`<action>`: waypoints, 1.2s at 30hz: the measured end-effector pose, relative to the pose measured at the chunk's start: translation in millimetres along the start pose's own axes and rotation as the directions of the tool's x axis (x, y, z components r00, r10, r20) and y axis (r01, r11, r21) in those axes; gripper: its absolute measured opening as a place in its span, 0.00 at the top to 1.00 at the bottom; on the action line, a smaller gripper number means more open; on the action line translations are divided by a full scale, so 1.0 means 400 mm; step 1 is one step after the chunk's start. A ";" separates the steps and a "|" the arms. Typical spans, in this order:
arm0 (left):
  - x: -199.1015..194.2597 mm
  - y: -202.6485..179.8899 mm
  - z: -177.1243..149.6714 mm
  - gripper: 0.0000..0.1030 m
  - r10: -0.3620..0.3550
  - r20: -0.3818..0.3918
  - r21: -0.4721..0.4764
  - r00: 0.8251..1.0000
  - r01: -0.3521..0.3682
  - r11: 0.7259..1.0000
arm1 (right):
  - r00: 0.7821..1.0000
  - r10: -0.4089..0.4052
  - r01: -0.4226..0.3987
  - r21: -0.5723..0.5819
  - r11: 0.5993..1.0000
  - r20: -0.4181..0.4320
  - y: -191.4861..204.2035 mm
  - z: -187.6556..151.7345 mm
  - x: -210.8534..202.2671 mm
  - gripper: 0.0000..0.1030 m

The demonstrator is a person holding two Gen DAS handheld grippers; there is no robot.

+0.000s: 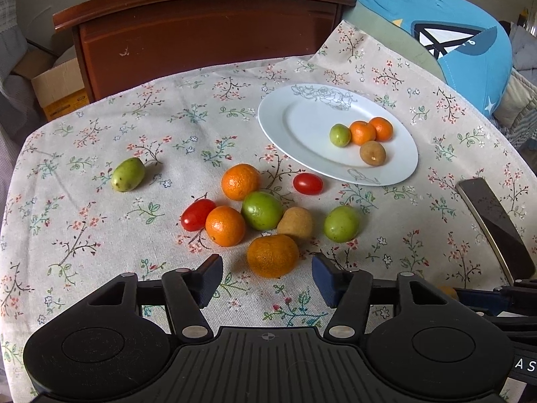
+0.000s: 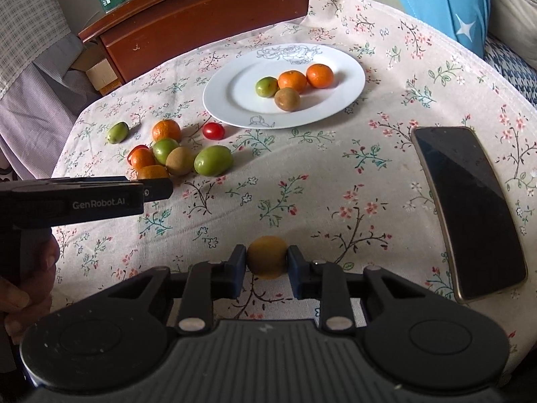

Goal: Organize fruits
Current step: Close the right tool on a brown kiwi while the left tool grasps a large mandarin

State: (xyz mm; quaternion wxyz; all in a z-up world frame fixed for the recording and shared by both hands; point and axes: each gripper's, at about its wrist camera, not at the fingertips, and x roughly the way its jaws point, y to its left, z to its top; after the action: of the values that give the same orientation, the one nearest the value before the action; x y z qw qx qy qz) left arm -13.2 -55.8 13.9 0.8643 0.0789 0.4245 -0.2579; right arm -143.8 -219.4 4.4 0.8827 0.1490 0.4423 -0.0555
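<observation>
A white plate (image 1: 302,124) (image 2: 235,100) holds two oranges, a green fruit and a brown fruit. Several loose fruits lie on the floral cloth: oranges (image 1: 272,256), green fruits (image 1: 262,210), red tomatoes (image 1: 307,183) and a brown fruit (image 1: 296,223); they also show in the right wrist view (image 2: 174,154). My left gripper (image 1: 266,278) is open just before the nearest orange. My right gripper (image 2: 266,262) is shut on a yellow-brown fruit (image 2: 267,257), held low over the cloth near the front edge.
A dark phone (image 2: 470,211) (image 1: 493,221) lies on the cloth at the right. A lone green fruit (image 1: 128,174) sits at the left. A brown wooden cabinet (image 1: 201,27) stands behind the table, a blue cushion (image 1: 453,33) at the back right.
</observation>
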 end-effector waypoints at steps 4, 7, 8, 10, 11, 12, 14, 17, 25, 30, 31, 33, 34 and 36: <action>0.014 0.004 0.001 0.46 0.010 -0.004 -0.001 1.000 -0.010 1.000 | 1.000 0.009 -0.009 0.022 1.000 0.018 -0.006 0.008 0.005 0.74; 0.023 0.001 -0.001 0.46 0.025 -0.012 0.004 1.000 -0.025 1.000 | 0.999 0.024 -0.025 0.034 0.999 0.026 -0.007 0.013 0.009 0.74; 0.024 -0.001 -0.002 0.46 0.028 -0.011 0.011 1.000 -0.028 1.000 | 0.999 0.027 -0.028 0.034 0.999 0.030 -0.007 0.015 0.011 0.74; 0.026 0.000 -0.002 0.46 0.025 -0.008 0.007 1.000 -0.025 1.000 | 0.999 0.030 -0.031 0.033 0.999 0.038 -0.006 0.018 0.013 0.74; 0.026 0.001 -0.002 0.46 0.023 -0.002 0.003 1.000 -0.023 1.000 | 0.999 0.031 -0.032 0.036 0.999 0.040 -0.007 0.020 0.015 0.74; 0.026 0.001 -0.002 0.46 0.021 0.001 0.001 1.000 -0.021 1.000 | 0.999 0.031 -0.033 0.040 0.999 0.040 -0.008 0.022 0.018 0.74; 0.026 0.000 -0.002 0.51 0.025 0.005 0.003 1.000 -0.025 1.000 | 0.999 0.029 -0.030 0.048 0.998 0.041 -0.010 0.024 0.023 0.74; 0.025 0.001 -0.001 0.51 0.022 0.010 0.000 1.000 -0.022 1.000 | 0.999 0.025 -0.028 0.056 0.998 0.042 -0.014 0.027 0.029 0.74; 0.027 -0.007 -0.003 0.59 0.021 0.023 0.009 1.000 -0.021 1.000 | 0.998 0.029 -0.031 0.054 0.998 0.051 -0.011 0.036 0.039 0.74; 0.020 -0.004 -0.002 0.69 0.002 0.030 -0.004 1.000 -0.002 1.000 | 0.998 0.034 -0.037 0.059 0.998 0.052 -0.012 0.042 0.043 0.74; 0.019 -0.006 -0.003 0.69 0.006 0.030 -0.001 1.000 -0.006 1.000 | 0.998 0.035 -0.038 0.062 0.997 0.052 -0.012 0.043 0.044 0.74; 0.015 -0.009 -0.004 0.69 0.011 0.029 0.003 1.000 -0.011 1.000 | 0.998 0.037 -0.041 0.065 0.997 0.053 -0.013 0.045 0.045 0.74; 0.013 -0.010 -0.004 0.69 0.009 0.028 0.003 1.000 -0.009 1.000 | 0.998 0.037 -0.041 0.065 0.997 0.054 -0.013 0.046 0.045 0.74; 0.008 -0.010 -0.003 0.69 0.003 0.030 -0.004 1.000 -0.003 1.000 | 0.998 0.038 -0.041 0.066 0.997 0.055 -0.013 0.047 0.046 0.74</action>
State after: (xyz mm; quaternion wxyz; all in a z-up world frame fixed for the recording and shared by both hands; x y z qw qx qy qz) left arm -14.5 -60.0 10.9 0.8711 0.0739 0.4121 -0.2568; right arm -119.5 -229.4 -0.7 0.8897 0.1855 0.4134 -0.0567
